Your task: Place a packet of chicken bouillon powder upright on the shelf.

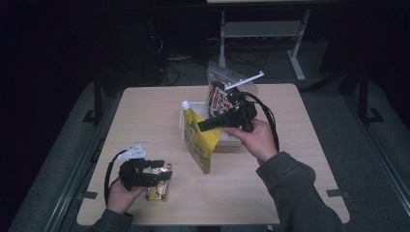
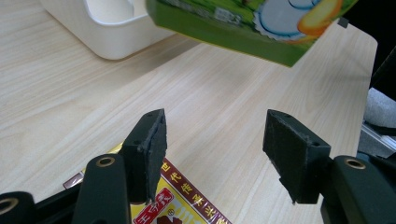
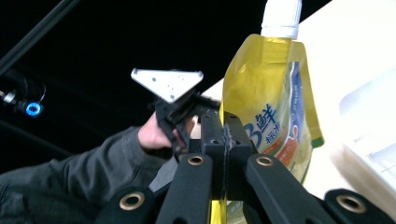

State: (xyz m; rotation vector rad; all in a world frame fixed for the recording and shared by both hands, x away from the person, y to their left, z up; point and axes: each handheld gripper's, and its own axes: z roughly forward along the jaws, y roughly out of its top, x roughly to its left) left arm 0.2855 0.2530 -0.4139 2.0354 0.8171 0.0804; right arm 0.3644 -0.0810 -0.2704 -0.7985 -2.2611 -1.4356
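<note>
My right gripper (image 1: pixel 202 126) (image 3: pixel 225 135) is shut on a yellow-green spout pouch (image 1: pixel 199 144) (image 3: pixel 275 102) with a white cap, pinching its edge and holding it tilted beside the white bin (image 1: pixel 230 138). The pouch's lower edge (image 2: pixel 252 23) hangs over the table in the left gripper view. My left gripper (image 1: pixel 153 175) (image 2: pixel 215 149) stands open near the table's front left, just over a flat yellow and red snack packet (image 1: pixel 159 189) (image 2: pixel 187 203) that lies on the wood. Its pads do not press on the packet.
The white bin (image 2: pixel 107 28) sits mid-table, behind the pouch. A clear zip bag (image 1: pixel 223 89) with a patterned packet inside stands at the bin's far side. The light wooden table (image 1: pixel 145 121) has bare room at the left and right. Dark floor and table legs lie beyond.
</note>
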